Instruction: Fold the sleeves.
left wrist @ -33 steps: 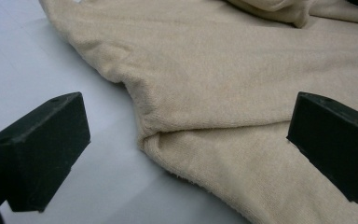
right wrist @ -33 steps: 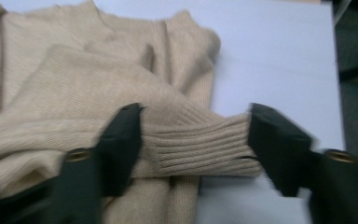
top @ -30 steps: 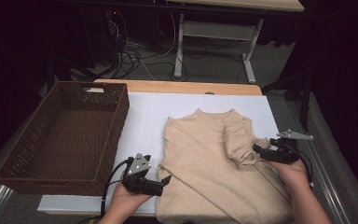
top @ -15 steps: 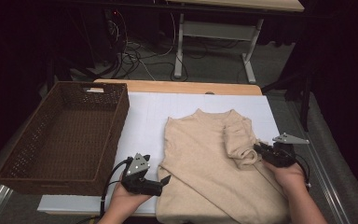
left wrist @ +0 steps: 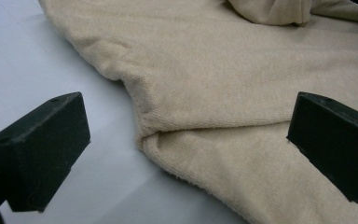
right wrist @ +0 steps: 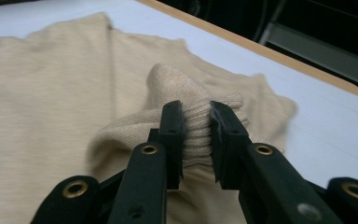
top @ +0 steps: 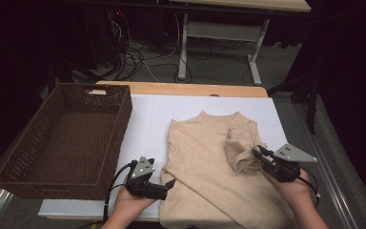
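one beige sweater (top: pixel 209 167) lay flat on the white table (top: pixel 157 119), just right of the one brown basket (top: pixel 66 133). two grippers worked at it. the left gripper (top: pixel 169 183), jaws spread wide, sat at the sweater's near left edge, away from the basket's front corner. the right gripper (top: pixel 259 151) pinched the ribbed cuff (right wrist: pixel 196 133) of the sleeve (top: pixel 240 143) on the sweater's far side from the basket. a second earlier its jaws were wide; they had closed on the cuff and lifted it, bunching the sleeve.
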`<action>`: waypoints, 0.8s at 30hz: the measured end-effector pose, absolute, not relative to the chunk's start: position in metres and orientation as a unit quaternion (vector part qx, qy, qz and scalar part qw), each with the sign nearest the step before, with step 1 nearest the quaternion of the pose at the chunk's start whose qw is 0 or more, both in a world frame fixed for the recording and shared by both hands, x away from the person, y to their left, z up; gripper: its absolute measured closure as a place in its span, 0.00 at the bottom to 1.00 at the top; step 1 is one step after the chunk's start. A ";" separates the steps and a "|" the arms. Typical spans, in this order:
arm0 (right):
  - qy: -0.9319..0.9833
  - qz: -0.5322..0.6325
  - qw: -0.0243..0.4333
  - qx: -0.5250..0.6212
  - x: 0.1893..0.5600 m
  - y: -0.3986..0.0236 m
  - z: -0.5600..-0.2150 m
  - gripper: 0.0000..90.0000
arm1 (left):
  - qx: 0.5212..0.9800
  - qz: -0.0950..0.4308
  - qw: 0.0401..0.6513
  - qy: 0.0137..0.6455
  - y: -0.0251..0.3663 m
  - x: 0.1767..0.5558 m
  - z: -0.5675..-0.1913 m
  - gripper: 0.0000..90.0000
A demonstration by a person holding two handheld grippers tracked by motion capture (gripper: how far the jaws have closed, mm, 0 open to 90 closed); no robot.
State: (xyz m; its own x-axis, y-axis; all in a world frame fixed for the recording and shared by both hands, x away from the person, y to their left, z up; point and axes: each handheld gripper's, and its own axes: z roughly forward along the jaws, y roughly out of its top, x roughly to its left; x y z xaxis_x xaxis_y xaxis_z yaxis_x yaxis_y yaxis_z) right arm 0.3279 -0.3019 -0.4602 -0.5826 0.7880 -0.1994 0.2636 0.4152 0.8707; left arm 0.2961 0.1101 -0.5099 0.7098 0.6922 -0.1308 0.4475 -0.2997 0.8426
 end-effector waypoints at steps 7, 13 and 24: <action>0.822 0.428 0.269 0.262 0.311 -0.254 -0.471 0.86 | 0.797 0.130 0.471 0.355 0.110 0.295 -0.510 0.00; 0.831 0.430 0.247 0.253 0.308 -0.240 -0.481 0.68 | 0.795 0.128 0.474 0.356 0.111 0.296 -0.510 0.00; 0.774 0.446 0.285 0.347 0.289 -0.315 -0.459 0.54 | 0.791 0.124 0.481 0.358 0.107 0.297 -0.507 0.00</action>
